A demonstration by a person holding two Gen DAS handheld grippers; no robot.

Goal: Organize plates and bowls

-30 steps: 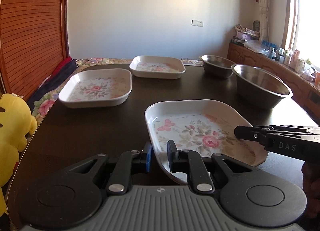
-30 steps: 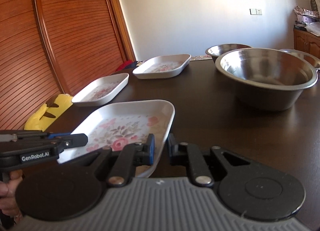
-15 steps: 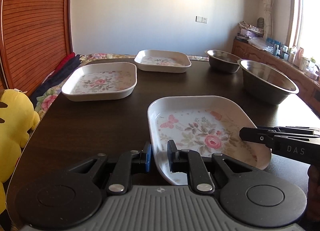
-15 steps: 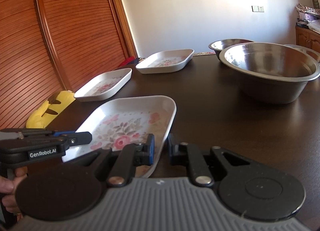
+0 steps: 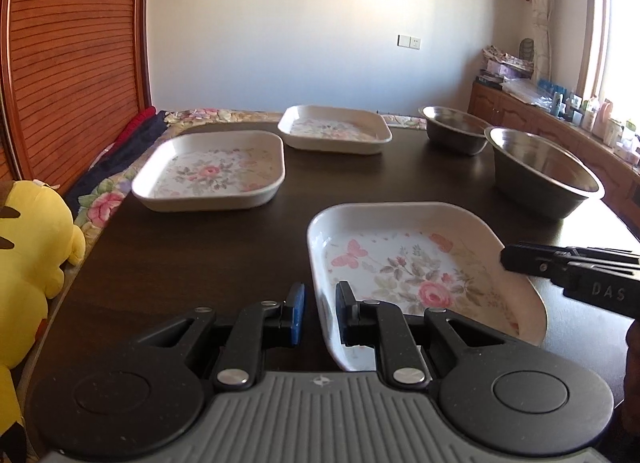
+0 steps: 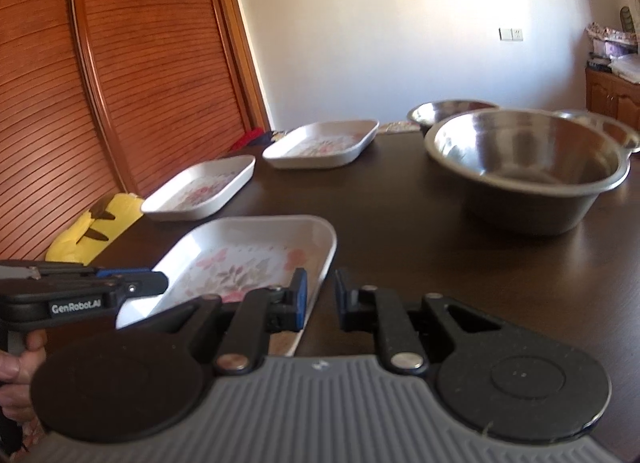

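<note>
A white floral plate is held between both grippers just above the dark table. My left gripper is shut on its left rim. My right gripper is shut on its right rim, and its tip shows in the left wrist view. A second floral plate lies ahead to the left. A third floral plate lies further back. A large steel bowl stands at the right, with a smaller steel bowl behind it.
A yellow plush toy sits off the table's left edge, beside a slatted wooden door. Folded cloth lies behind the left plate. A low cabinet with clutter runs along the right wall. A hand grips the left gripper's handle.
Both grippers have carried the near floral plate forward together. The other plates and the bowls now look closer. The grip on both rims is unchanged.
</note>
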